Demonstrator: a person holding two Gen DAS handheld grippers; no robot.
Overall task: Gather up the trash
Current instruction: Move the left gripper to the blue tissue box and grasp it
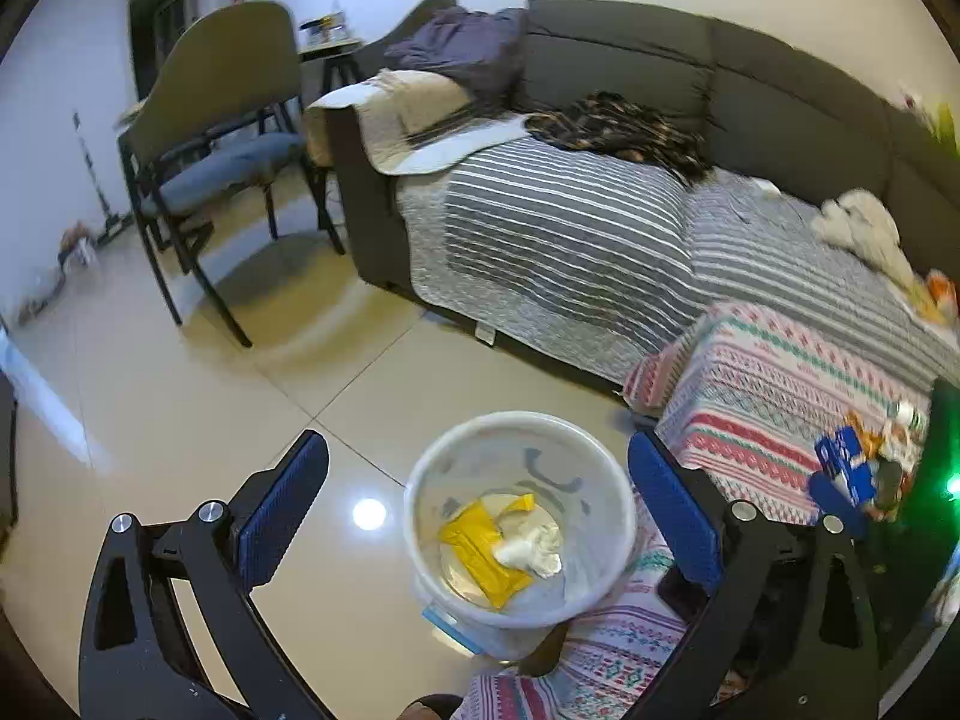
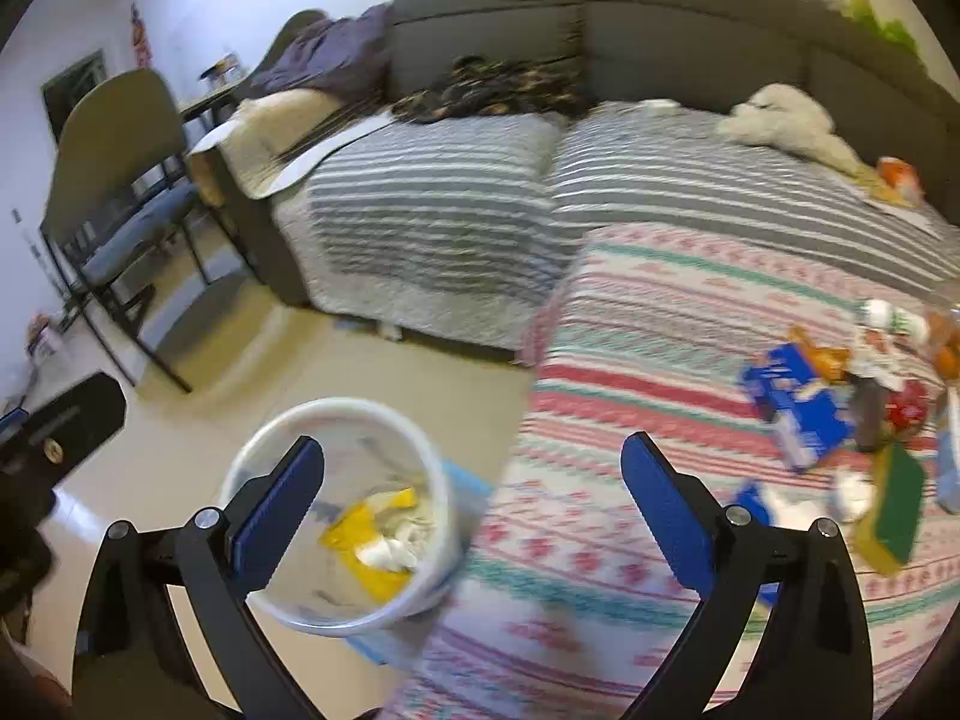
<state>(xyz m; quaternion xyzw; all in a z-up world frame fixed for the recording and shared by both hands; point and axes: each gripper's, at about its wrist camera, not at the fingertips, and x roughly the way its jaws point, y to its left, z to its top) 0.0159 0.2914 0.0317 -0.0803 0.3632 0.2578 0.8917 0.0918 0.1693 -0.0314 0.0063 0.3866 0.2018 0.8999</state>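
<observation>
A white bucket (image 1: 420, 516) stands on the floor beside a table with a patterned cloth (image 1: 756, 396). In it lie a yellow wrapper (image 1: 480, 552) and a crumpled white tissue (image 1: 534, 549). My left gripper (image 1: 477, 516) is open and empty above the bucket. My right gripper (image 2: 471, 513) is open and empty, over the bucket's (image 2: 264, 450) right rim and the table edge (image 2: 600, 420). Trash lies on the table at the right: a blue carton (image 2: 798, 408), a green and yellow sponge (image 2: 894, 510), orange wrappers (image 2: 822, 354), white tissue (image 2: 852, 492). The pile also shows in the left wrist view (image 1: 852, 468).
A grey sofa (image 2: 660, 18) with a striped cover (image 2: 456, 204) runs behind the table, with clothes and a white plush toy (image 2: 780, 114) on it. A chair (image 1: 210, 138) stands on the tiled floor (image 1: 180, 396) at the left. My left gripper's body (image 2: 54, 432) shows at the right view's left edge.
</observation>
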